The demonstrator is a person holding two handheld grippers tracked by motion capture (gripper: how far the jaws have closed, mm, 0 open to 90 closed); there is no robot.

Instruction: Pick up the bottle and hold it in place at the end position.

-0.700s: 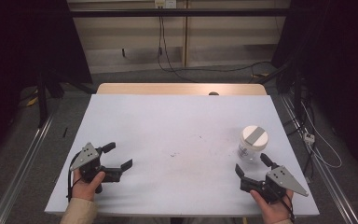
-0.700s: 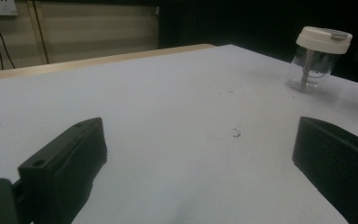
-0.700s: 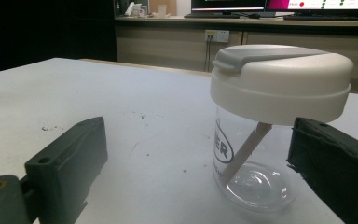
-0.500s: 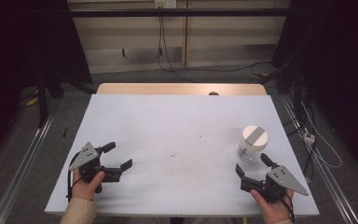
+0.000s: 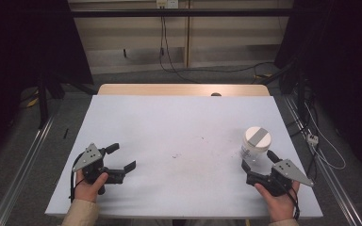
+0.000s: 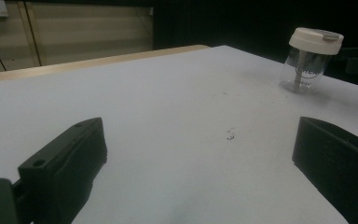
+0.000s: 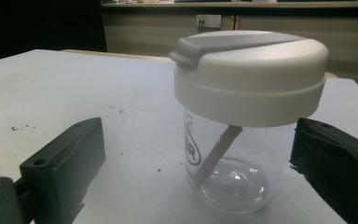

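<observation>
Clear cup (image 5: 256,143) with white lid upright on table (image 5: 179,127), just ahead of right gripper (image 5: 259,161), jaws apart. Left gripper (image 5: 121,156) jaws apart, gripping nothing.

Even overhead light falls on the white table (image 5: 184,136), while the room around it sinks into near-black. Beside the table's far edge, detail is soft. Close gripper jaws blur slightly; faint glare marks the jar (image 7: 242,121).

clear jar (image 7: 228,177), cream lid (image 7: 256,74); white table (image 5: 169,127)
</observation>
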